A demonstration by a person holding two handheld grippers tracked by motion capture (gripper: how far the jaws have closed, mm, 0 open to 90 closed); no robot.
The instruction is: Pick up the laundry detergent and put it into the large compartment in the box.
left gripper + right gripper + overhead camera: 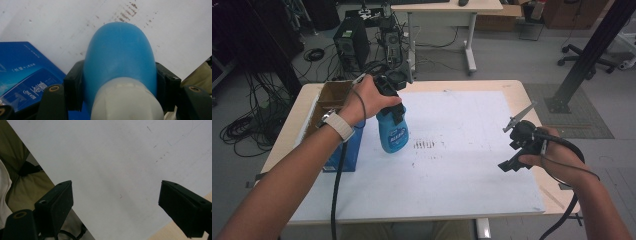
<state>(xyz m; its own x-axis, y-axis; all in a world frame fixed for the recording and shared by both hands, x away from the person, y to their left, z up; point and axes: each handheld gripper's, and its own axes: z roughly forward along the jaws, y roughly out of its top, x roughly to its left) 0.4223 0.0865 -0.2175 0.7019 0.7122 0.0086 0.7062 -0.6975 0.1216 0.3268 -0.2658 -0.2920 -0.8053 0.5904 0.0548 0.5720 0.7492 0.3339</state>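
left gripper [393,102] clamped on blue bottle [392,131], mid-carry; next needs a drop spot. right gripper [518,150] jaws apart, idle.

Blue bottle [120,57] base hidden; label print [397,136] too small to read.

A grey floor [507,55] lies beyond the worktop [512,87]. At far left a black computer tower [351,47] stands among loose cables [242,130]. A pale desk [447,7] stands far centre; a black slanted post [587,50] and office-chair base [592,62] stand right.
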